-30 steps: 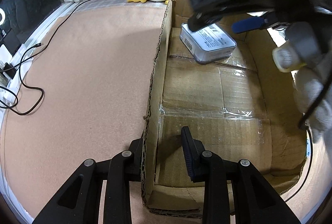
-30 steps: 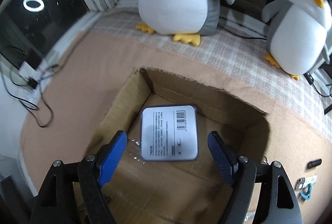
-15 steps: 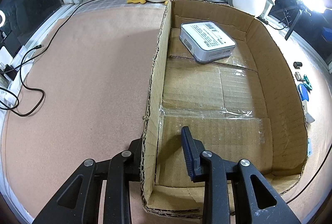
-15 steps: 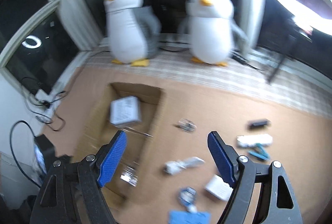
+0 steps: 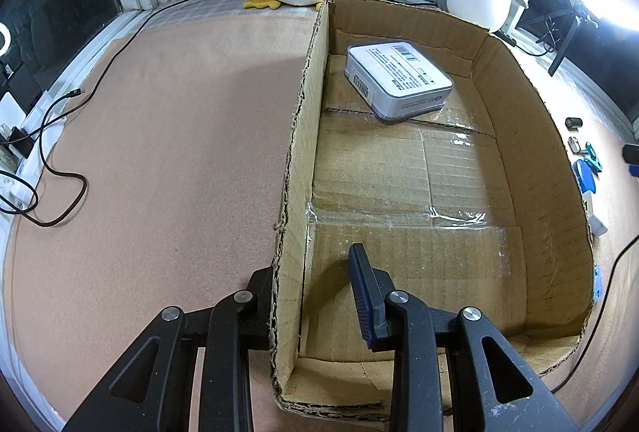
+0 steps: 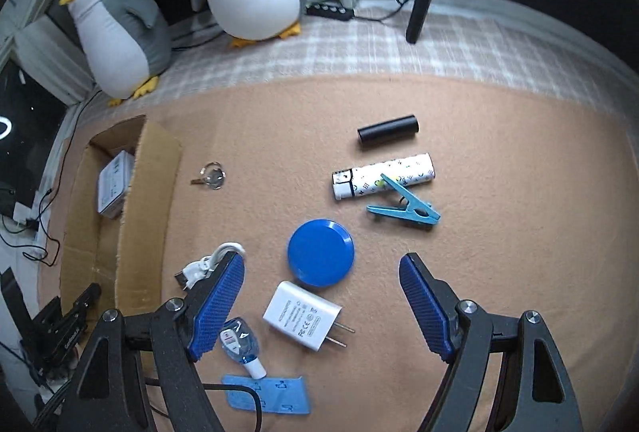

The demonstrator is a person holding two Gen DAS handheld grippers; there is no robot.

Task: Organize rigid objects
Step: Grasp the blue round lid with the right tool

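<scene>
Drop-off done, by the look of it: grey tin (image 5: 399, 76) lying flat in the far corner of the cardboard box (image 5: 531, 136), label up, nothing touching it, exactly where it lay a second ago. Back then, framed between the open pads of the right hand-held gripper (image 6: 321, 260) above the box; now swung clear of the box and hanging over the loose things on the tabletop (image 6: 499, 192), jaws wide apart and empty. Directly beneath the gap: a blue round lid (image 6: 320, 252), with a white charger plug (image 6: 302, 316) just below it in that view. Further off, a teal clothes peg (image 6: 403, 206) touching a patterned white tube (image 6: 383, 175), a black cylinder (image 6: 387, 132), a key ring (image 6: 211, 176) near the box, a coiled white cable (image 6: 203, 266) and a small bottle (image 6: 239, 344) by the left finger. Unmoved meanwhile: left hand-held gripper (image 5: 309, 264), drawn in tight astride the near end of the box's left wall, outer finger against the cardboard, inner pad seemingly a shade off it, so probably steadying rather than pinching hard. One item boxed, then, and plenty left outside. Likely next: picking from the clutter, the lid or the plug being nearest. Worth watching: neighbours lying close enough to be nudged on the way down.
</scene>
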